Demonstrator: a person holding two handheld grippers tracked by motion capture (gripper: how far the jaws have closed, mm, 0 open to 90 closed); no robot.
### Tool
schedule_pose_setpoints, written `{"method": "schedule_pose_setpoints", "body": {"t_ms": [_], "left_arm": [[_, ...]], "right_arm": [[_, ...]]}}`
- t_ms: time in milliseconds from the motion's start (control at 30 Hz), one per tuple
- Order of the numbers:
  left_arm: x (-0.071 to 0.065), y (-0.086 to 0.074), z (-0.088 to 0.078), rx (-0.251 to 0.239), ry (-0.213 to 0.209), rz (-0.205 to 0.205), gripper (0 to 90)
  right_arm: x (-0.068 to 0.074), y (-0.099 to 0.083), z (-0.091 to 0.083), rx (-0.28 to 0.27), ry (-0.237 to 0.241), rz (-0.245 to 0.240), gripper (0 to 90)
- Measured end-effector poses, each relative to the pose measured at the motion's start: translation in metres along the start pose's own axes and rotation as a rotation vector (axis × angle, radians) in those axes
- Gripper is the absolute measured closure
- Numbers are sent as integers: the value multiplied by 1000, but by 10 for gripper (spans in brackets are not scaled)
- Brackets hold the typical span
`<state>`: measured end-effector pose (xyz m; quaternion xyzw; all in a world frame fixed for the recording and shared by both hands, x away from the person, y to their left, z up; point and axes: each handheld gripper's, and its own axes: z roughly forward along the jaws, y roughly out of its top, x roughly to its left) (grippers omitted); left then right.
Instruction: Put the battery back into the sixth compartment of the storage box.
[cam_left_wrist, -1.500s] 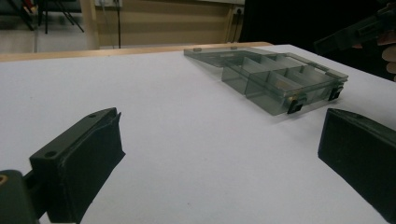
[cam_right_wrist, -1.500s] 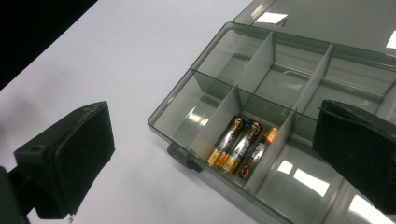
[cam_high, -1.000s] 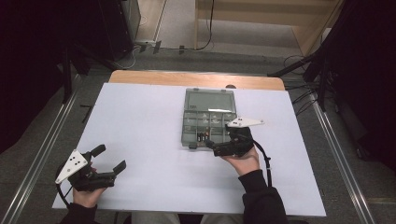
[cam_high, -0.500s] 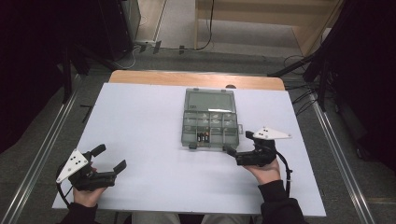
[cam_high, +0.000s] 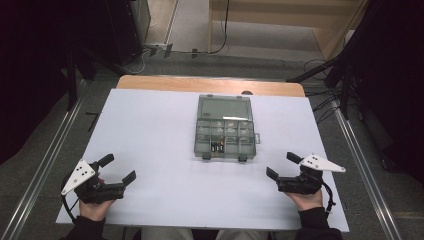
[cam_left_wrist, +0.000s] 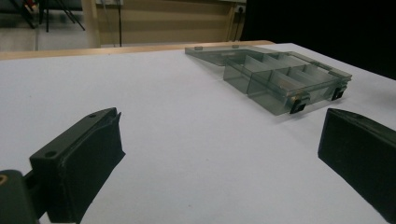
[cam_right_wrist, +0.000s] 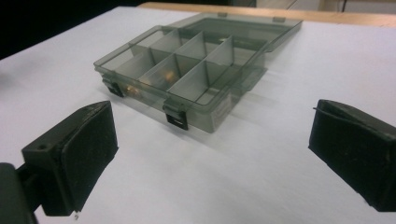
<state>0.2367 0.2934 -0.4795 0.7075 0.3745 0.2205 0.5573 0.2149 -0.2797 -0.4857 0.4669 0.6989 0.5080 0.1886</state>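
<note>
The box (cam_high: 225, 128) lies open at the middle of the table (cam_high: 150, 130), lid folded back flat on its far side. The left gripper (cam_high: 119, 170) sits well apart from the box at its near left, jaws wide and empty. The right gripper (cam_high: 283, 166) rests near the box's near right corner, jaws also wide and empty.

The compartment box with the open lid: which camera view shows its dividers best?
The right gripper view: the compartment box lies near, its dividers plain between the open jaws. The high view shows the whole box from above, but small. The left gripper view shows it farther off, from a low angle.
</note>
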Motion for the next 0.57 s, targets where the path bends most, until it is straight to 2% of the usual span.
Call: {"method": "schedule_pose_setpoints", "body": {"t_ms": [67,233,300,467,567], "left_arm": [[0,0,0,-1,2,1,0],[2,0,-1,-13,4,-7,0],[3,1,-2,-17,7,-15,0],[6,1,-4,-31,7,-28,0],[5,1,-4,-31,5,-27,0]], "right_arm": [[-3,-6,-11,-41,-18,7,17],[-9,-16,-27,-104,-35,6,17],[-10,-20,-32,-146,-45,5,18],[-6,-21,-37,-218,-87,-27,33],[-5,-22,-37,-230,-100,-28,32]]}}
